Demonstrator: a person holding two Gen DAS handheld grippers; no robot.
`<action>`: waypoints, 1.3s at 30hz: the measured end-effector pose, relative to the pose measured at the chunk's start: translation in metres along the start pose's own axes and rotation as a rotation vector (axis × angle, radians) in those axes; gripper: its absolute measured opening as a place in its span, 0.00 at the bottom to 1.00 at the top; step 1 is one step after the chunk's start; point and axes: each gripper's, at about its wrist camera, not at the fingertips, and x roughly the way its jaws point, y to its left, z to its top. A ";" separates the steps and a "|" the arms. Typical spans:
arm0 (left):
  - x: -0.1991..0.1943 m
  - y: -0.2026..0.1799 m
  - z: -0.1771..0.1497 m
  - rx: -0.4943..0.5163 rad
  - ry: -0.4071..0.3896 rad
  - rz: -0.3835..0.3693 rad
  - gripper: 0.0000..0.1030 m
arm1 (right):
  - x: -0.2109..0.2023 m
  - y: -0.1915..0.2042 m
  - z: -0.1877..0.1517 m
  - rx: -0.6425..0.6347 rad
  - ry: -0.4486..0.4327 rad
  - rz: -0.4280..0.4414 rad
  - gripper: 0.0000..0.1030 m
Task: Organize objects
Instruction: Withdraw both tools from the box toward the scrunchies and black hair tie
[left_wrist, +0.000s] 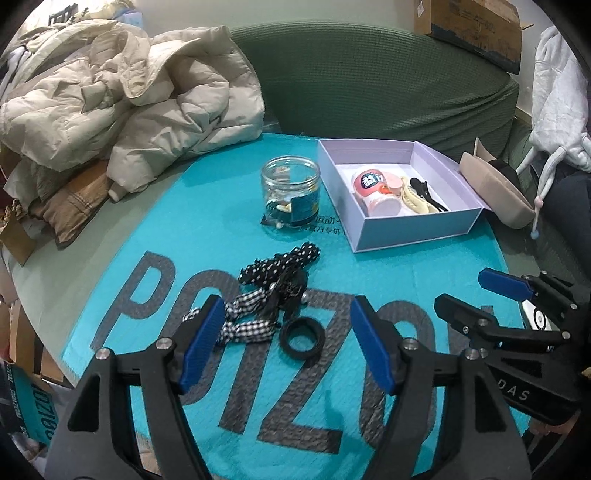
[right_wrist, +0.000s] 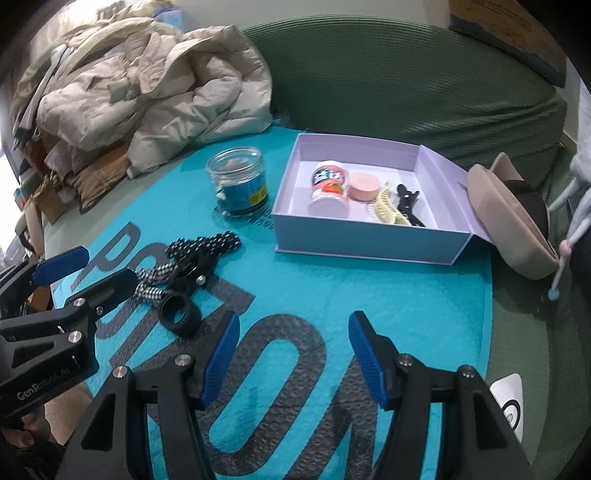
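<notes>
On the teal mat (left_wrist: 207, 236) lies a heap of black-and-white hair ties (left_wrist: 273, 291) with a black ring (left_wrist: 302, 338) at its near edge. My left gripper (left_wrist: 286, 332) hovers open just over the ring and the gingham ties. Farther back stand a clear jar (left_wrist: 290, 194) and an open lilac box (left_wrist: 399, 225) holding a pink-labelled bottle (left_wrist: 376, 192), a cream claw clip (left_wrist: 413, 201) and a black clip (left_wrist: 428, 194). My right gripper (right_wrist: 293, 349) is open over bare mat, right of the ring (right_wrist: 180, 309) and hair ties (right_wrist: 195, 254); nothing is between its fingers.
A beige puffer jacket (left_wrist: 122, 99) is piled at the back left on a green sofa (left_wrist: 369, 74). A beige pouch (right_wrist: 513, 221) lies against the box's (right_wrist: 354, 243) right side. Cardboard boxes (left_wrist: 476, 29) sit at the far right.
</notes>
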 end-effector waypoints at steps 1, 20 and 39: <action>0.000 0.002 -0.002 -0.004 0.003 0.004 0.70 | 0.001 0.003 -0.001 -0.007 0.002 0.004 0.61; 0.025 0.065 -0.029 -0.106 0.067 0.032 0.70 | 0.041 0.064 -0.001 -0.142 0.068 0.112 0.61; 0.065 0.082 -0.032 -0.089 0.112 0.025 0.71 | 0.086 0.082 -0.005 -0.186 0.142 0.205 0.61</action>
